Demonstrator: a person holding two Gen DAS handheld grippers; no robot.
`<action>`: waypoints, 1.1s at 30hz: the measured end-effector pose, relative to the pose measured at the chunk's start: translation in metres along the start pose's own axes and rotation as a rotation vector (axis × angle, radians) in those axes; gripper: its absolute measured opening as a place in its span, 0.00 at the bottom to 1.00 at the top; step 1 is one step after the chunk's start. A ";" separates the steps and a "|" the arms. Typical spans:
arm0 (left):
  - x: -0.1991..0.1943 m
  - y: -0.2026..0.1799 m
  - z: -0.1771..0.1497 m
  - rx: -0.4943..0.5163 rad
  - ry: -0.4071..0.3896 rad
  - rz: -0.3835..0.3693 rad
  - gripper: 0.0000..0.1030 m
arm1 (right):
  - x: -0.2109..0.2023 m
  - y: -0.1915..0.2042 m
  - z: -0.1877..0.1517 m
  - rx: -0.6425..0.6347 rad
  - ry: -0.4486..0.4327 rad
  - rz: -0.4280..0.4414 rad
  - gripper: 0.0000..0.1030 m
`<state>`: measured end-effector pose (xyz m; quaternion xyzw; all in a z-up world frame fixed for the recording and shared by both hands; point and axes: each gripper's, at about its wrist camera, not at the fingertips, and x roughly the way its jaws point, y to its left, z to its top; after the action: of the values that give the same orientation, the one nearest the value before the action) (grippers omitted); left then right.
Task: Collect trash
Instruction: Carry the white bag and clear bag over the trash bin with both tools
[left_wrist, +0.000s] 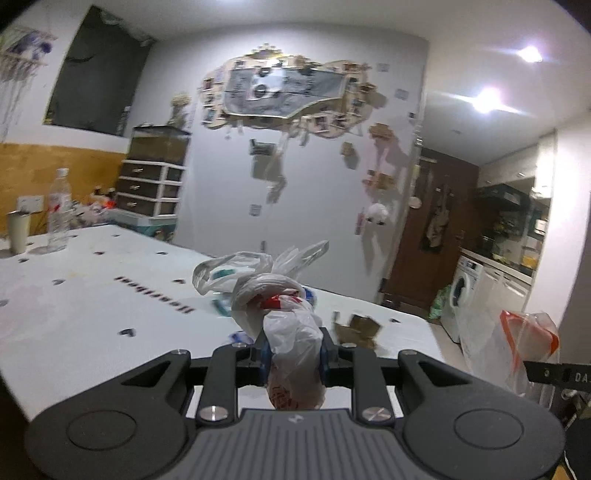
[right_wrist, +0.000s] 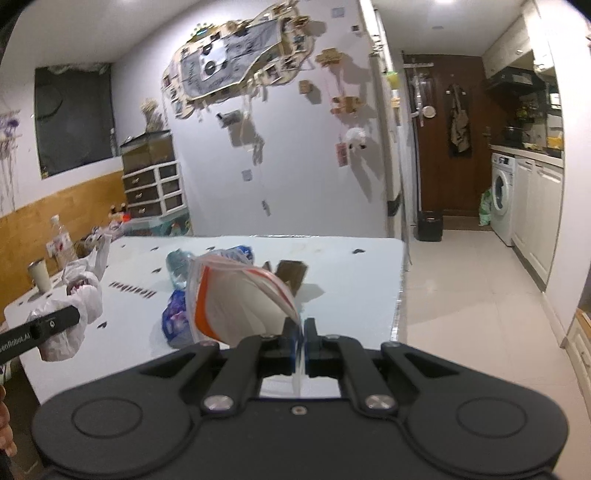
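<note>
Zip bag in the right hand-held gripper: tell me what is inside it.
The zip bag, pinched at its edge by the right hand-held gripper, gapes open; nothing shows in the part seen. Its lower end is hidden behind the gripper body.

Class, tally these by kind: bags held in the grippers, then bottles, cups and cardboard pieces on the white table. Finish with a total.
Bags held: 2, the white knotted bag in the left gripper and the zip bag in the right gripper
Bottles: 2, the upright bottle and the crushed bottle
Cups: 1, the metal cup
Cardboard pieces: 1, the cardboard piece
Total: 6
</note>
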<state>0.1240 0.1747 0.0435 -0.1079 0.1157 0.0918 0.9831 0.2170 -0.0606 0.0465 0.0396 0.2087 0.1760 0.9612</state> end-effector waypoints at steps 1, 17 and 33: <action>0.001 -0.008 -0.001 0.010 0.002 -0.010 0.25 | -0.002 -0.006 0.000 0.009 -0.004 -0.006 0.04; 0.017 -0.132 -0.028 0.154 0.064 -0.178 0.25 | -0.042 -0.113 -0.023 0.125 -0.029 -0.149 0.04; 0.040 -0.242 -0.089 0.265 0.211 -0.346 0.25 | -0.069 -0.202 -0.071 0.224 0.022 -0.277 0.04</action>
<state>0.1933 -0.0719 -0.0050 -0.0051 0.2088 -0.1055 0.9722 0.1940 -0.2741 -0.0214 0.1155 0.2408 0.0178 0.9635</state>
